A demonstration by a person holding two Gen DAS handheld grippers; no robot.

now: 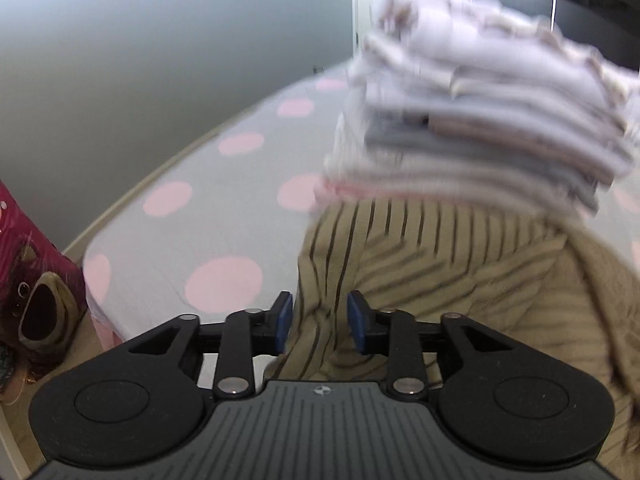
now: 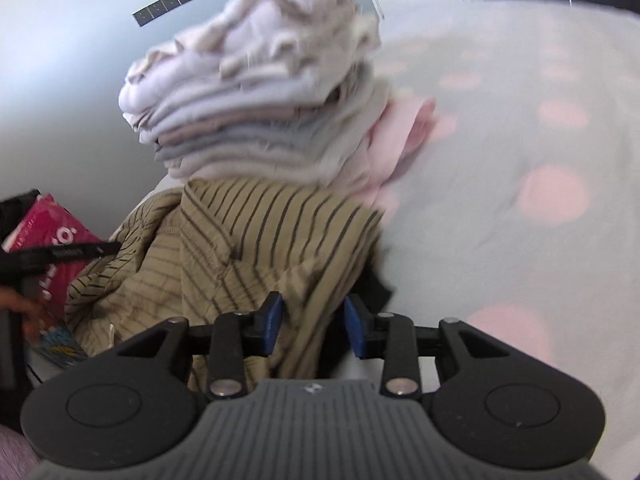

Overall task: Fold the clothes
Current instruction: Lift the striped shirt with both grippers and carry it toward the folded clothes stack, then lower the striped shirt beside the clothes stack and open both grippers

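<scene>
Both claws are sitting right at the near edge of the striped tan shirt, which lies bunched on the polka-dot bed just in front of the stack of folded clothes. The stack is the landmark here: the shirt is on the camera side of it, touching its base, and both claws are on the near side of the shirt, pointing towards the stack.

The left claw has its blue pads apart with a fold of the shirt running up between them. As far as I can tell the pads aren't pinching it, there's a gap on each side. Same story with the right claw: jaws apart, shirt cloth lying in the gap, no squeeze that I can see.

My guess is the shirt's long axis runs across, from one claw to the other, so each hand is at its own end and neither is really nearer.

The left view shows open bed to the left of the stack and a red plush toy beside the bed. The right view instead shows a pink garment tucked against the stack's right side, plus a pink package off past the shirt's left end.
</scene>
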